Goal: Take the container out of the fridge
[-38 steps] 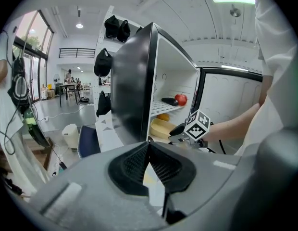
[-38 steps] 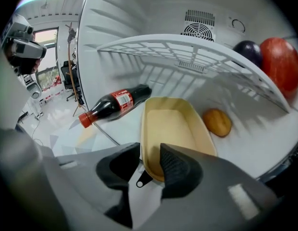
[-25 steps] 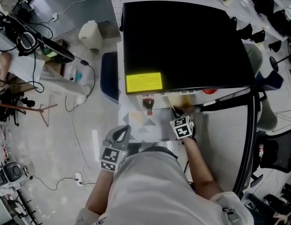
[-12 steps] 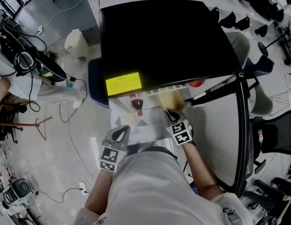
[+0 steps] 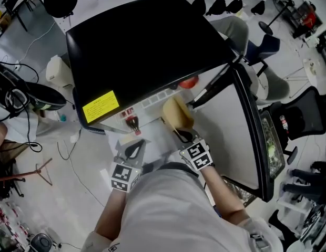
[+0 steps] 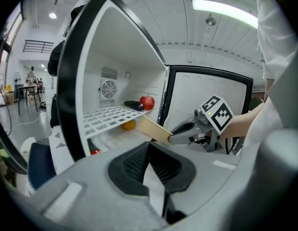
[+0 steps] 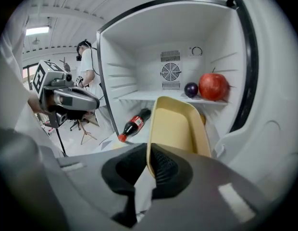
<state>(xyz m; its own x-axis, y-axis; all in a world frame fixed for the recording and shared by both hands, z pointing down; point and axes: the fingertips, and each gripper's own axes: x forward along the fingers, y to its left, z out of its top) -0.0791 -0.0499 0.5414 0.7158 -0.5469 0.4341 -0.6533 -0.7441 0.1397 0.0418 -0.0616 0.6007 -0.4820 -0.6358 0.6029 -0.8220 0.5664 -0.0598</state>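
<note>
The beige container [image 5: 176, 113] juts out of the open fridge [image 5: 147, 41], tilted, at its front edge. My right gripper [image 5: 180, 135] is shut on the container's near rim [image 7: 180, 124], with one pad inside the wall and one outside. The left gripper view shows the same container [image 6: 151, 127] clamped by the right gripper [image 6: 174, 138]. My left gripper [image 5: 134, 150] hangs lower left of the fridge opening, with its jaws [image 6: 148, 146] shut on nothing. It also shows at the left of the right gripper view as the left gripper [image 7: 91, 102].
A cola bottle [image 7: 134, 124] lies on the fridge floor left of the container. A red apple [image 7: 214, 86] and a dark plum [image 7: 191, 89] sit on the wire shelf [image 6: 113, 117]. The fridge door [image 5: 242, 125] stands open on the right. Chairs, cables and a person stand around.
The container has come further out of the fridge with the right gripper still shut on it. The head view has swung, so the fridge now sits skewed. The left gripper has barely moved.
</note>
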